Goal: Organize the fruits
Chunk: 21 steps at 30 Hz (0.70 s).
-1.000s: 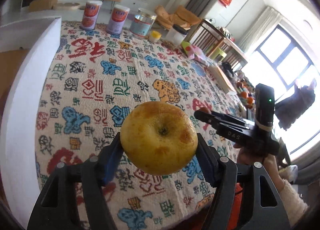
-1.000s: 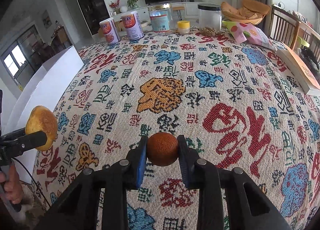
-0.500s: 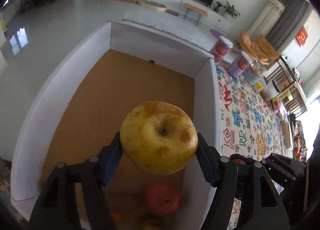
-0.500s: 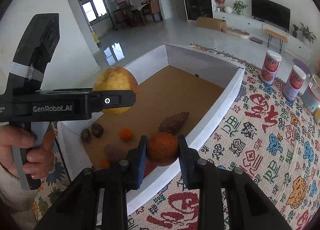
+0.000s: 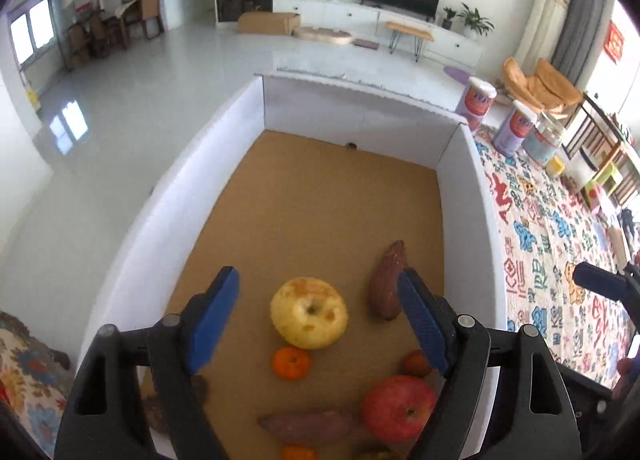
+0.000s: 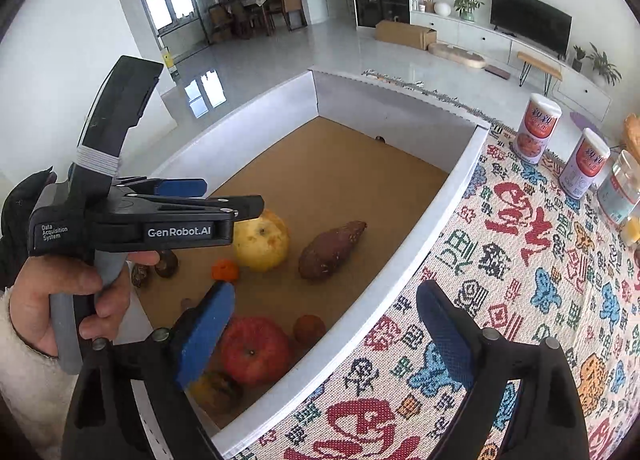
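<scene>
Below both my pairs of fingers sits the white-walled box (image 5: 468, 195) with its brown cardboard floor, standing against the patterned surface (image 6: 520, 260). My left gripper (image 5: 316, 316) hangs over the box with its jaws opening and nothing between them; the yellow apple (image 5: 309, 312) lies on the box floor straight beneath the gap, clear of both pads. My right gripper (image 6: 324, 324) is likewise opening and empty, its left finger over the box's near corner and its right finger over the surface, so the box wall runs under the gap. Going down in size: the yellow apple is the biggest fruit, round, firm and smooth-skinned, blotched brown in places, so I judge it fairly heavy and liable to roll or bruise; I would take it across its widest girth. The red apple (image 6: 255, 356), just below my right gripper's left finger, looks much the same to handle. The sweet potato (image 5: 387, 280), beside my left gripper's right finger, and a second one (image 5: 308, 424) lying nearer the camera, are hard, rough and tapered, best gripped at the thick middle. The small orange fruit (image 5: 291, 362), touching or nearly touching the yellow apple's near side, will be light with a soft peel, wanting a gentle squeeze. Smallest is the brownish-red round fruit (image 6: 309, 328) between my right fingers' left pad and the box wall, which seems light and easily crushed.
</scene>
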Tool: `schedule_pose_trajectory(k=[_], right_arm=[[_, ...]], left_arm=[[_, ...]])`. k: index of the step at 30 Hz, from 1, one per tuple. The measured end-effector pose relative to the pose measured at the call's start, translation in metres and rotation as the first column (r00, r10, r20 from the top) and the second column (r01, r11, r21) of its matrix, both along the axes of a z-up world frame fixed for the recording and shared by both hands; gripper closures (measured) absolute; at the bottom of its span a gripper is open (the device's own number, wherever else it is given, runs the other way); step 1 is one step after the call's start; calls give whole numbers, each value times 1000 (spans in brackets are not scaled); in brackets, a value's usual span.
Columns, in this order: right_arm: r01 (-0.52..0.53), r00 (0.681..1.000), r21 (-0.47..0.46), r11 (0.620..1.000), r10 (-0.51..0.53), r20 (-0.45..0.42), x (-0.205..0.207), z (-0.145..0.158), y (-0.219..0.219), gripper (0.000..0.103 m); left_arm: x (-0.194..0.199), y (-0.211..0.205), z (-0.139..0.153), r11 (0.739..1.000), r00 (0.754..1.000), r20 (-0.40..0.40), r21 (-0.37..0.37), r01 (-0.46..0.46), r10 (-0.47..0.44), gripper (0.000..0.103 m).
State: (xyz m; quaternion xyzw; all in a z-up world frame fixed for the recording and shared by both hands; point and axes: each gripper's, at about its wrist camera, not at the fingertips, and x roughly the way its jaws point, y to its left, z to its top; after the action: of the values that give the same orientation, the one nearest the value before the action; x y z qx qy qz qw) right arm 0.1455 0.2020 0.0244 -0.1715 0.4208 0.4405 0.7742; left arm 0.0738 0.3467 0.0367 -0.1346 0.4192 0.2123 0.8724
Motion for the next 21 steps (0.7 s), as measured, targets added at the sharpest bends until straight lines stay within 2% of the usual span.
schedule_pose_trajectory(k=[1, 3, 4, 5, 7, 9, 10, 11, 13, 14, 15, 17, 19, 21], right_arm=[[3, 1000, 14, 1000, -3, 24, -5, 10, -5, 10], [10, 998, 59, 998, -13, 63, -16, 28, -19, 0], [12, 997, 86, 996, -19, 78, -22, 37, -26, 0], [8, 997, 103, 995, -16, 82, -28, 43, -32, 0], [29, 995, 107, 994, -39, 94, -39, 47, -42, 0], [107, 991, 64, 992, -111, 71, -51, 37, -49, 0], [137, 990, 38, 990, -139, 41, -57, 29, -51, 0], [147, 989, 22, 989, -147, 4, -63, 19, -52, 0], [143, 987, 23, 989, -141, -74, -77, 6, -53, 0], [144, 984, 26, 989, -141, -110, -82, 2, -52, 0], [146, 980, 29, 989, -141, -144, -86, 1, -50, 0], [148, 976, 33, 988, -141, -165, -90, 9, -46, 0], [145, 983, 26, 989, -141, -116, -100, 25, -41, 0], [145, 988, 17, 989, -144, -57, -107, 39, -39, 0]], left_arm=[[-13, -8, 14, 999, 1000, 28, 45, -6, 5, 18], [-42, -24, 38, 990, 996, 73, 133, -56, 47, 7], [-56, -32, 47, 981, 993, 85, 168, -95, 81, 6], [-69, -37, 54, 976, 990, 86, 181, -122, 108, 6], [-95, -43, 59, 970, 981, 91, 160, -184, 171, 6], [-120, -47, 56, 942, 952, 115, 153, -298, 283, 6], [-129, -49, 51, 935, 947, 112, 159, -317, 302, 6], [-132, -52, 47, 941, 957, 96, 179, -289, 275, 6], [-126, -61, 37, 952, 981, 10, 239, -189, 192, 6], [-124, -65, 33, 952, 984, -20, 257, -167, 178, 6], [-124, -66, 30, 953, 983, -35, 254, -164, 178, 6], [-125, -61, 29, 968, 985, -32, 196, -158, 168, 6], [-132, -55, 30, 982, 986, -46, 108, -154, 160, 6], [-134, -46, 29, 984, 983, -69, 61, -165, 169, 6]])
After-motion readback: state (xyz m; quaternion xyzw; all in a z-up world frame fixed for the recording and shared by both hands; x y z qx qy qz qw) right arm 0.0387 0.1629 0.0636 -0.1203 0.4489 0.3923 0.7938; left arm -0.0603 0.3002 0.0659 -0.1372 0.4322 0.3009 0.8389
